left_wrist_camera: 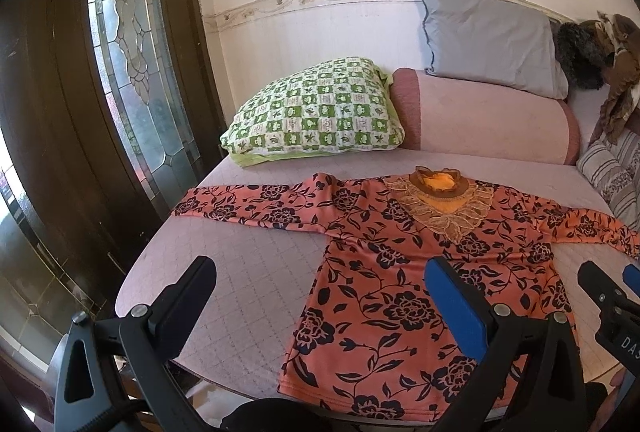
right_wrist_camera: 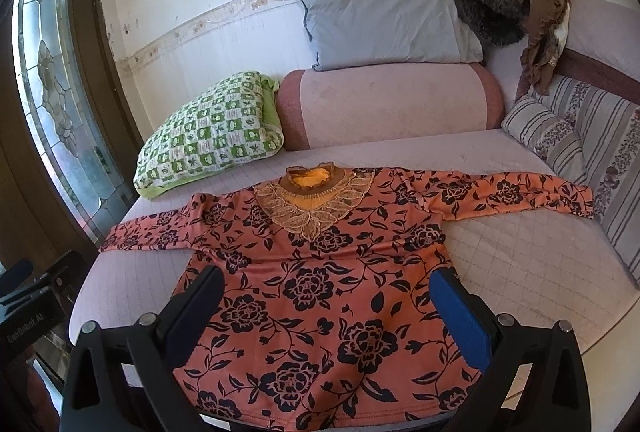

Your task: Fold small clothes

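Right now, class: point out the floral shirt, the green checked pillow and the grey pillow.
floral shirt (right_wrist_camera: 320, 296): right wrist view, chest.
green checked pillow (left_wrist_camera: 316, 112): left wrist view, top face.
grey pillow (right_wrist_camera: 380, 24): right wrist view, front face.

Both wrist cameras look forward from the near edge of the bed (left_wrist_camera: 248, 272), angled slightly down toward the wall at 12 o'clock. The left view sits toward 9 o'clock beside the glass door (left_wrist_camera: 132, 44), the right view toward 3 o'clock. They share the floral top (right_wrist_camera: 320, 292), pillows and bolster.
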`<state>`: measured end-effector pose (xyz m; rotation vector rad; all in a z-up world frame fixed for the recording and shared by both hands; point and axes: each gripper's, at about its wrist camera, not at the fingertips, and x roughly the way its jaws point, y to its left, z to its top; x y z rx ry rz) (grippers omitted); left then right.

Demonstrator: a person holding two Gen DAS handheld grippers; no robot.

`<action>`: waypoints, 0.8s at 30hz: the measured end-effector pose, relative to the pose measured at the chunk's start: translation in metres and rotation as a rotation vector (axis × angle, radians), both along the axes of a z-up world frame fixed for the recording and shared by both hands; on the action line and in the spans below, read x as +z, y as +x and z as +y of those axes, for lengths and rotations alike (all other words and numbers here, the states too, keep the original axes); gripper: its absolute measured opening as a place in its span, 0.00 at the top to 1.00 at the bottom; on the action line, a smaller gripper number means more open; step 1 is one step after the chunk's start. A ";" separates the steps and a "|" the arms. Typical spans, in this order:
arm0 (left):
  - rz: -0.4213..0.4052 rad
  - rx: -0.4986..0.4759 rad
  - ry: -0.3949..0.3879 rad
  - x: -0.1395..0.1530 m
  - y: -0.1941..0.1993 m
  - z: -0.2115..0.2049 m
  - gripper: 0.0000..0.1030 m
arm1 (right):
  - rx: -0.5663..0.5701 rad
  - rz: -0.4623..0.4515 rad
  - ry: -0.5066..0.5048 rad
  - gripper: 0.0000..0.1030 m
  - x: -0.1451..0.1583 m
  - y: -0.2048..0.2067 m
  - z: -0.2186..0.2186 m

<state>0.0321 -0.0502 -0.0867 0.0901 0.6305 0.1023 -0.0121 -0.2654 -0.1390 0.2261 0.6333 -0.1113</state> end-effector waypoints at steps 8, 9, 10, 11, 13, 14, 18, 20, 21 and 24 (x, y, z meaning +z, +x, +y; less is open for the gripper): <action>0.003 -0.013 -0.016 -0.001 0.006 0.014 0.00 | -0.006 0.011 -0.015 0.00 0.001 0.006 0.004; 0.004 -0.009 -0.014 -0.001 0.007 0.010 0.00 | -0.005 0.012 -0.013 0.00 0.001 0.007 0.005; 0.003 -0.005 -0.018 -0.001 0.007 0.013 0.00 | -0.005 0.014 -0.013 0.00 0.001 0.007 0.005; 0.002 0.001 -0.019 0.000 0.008 0.014 0.00 | -0.003 0.016 -0.015 0.00 0.001 0.008 0.007; -0.001 0.020 -0.022 0.000 0.008 0.021 0.00 | 0.002 0.018 -0.019 0.00 0.000 0.009 0.009; -0.004 0.027 -0.024 0.000 0.007 0.024 0.00 | 0.006 0.020 -0.020 0.00 -0.001 0.010 0.010; -0.003 0.066 -0.033 -0.002 0.009 0.042 0.00 | 0.026 0.029 -0.025 0.00 -0.003 0.013 0.018; -0.004 0.079 -0.038 -0.002 0.008 0.050 0.00 | 0.033 0.031 -0.026 0.00 -0.003 0.014 0.021; -0.006 0.086 -0.039 -0.002 0.008 0.054 0.00 | 0.036 0.031 -0.027 0.00 -0.003 0.015 0.022; -0.008 0.105 -0.045 -0.002 0.009 0.062 0.00 | 0.047 0.035 -0.034 0.00 -0.004 0.017 0.028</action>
